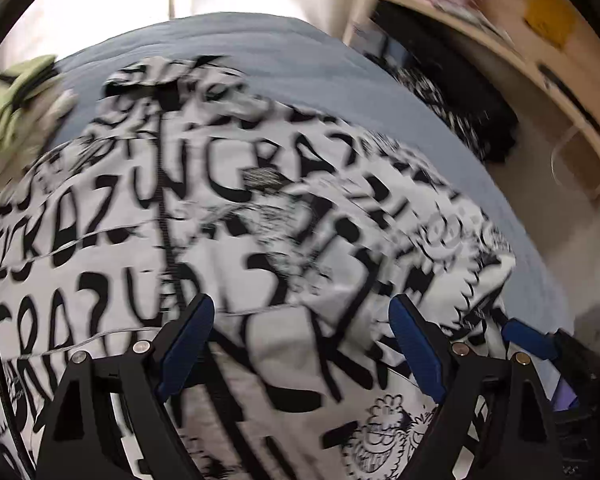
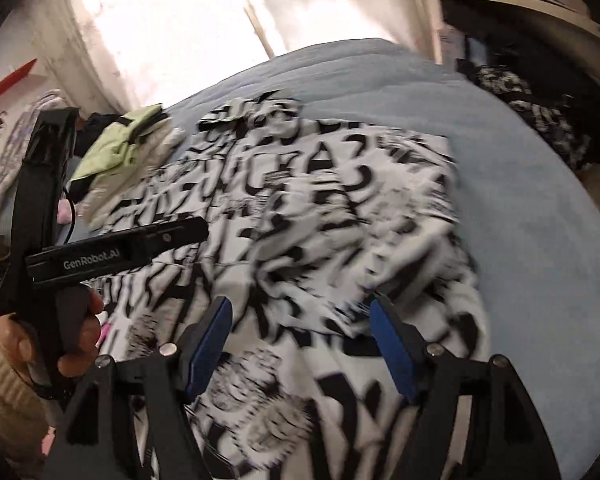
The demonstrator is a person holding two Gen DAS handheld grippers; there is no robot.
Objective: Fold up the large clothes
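Lying spread on the blue bed (image 2: 540, 240), the black-and-white lettered shirt (image 1: 228, 216) fills the middle of both views — a green cloth (image 2: 120, 144) sits at its ten o'clock. The left gripper (image 1: 302, 320) and right gripper (image 2: 300, 316) hover over its near edge, fingers apart, holding nothing.

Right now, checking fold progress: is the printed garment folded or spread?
Mostly spread: the printed garment lies open across the blue bedcover.

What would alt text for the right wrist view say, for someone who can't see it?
A white garment with black lettering lies spread on a blue bed, with the right hand-held gripper open above it. The left hand-held gripper is at left, near a pale green garment.
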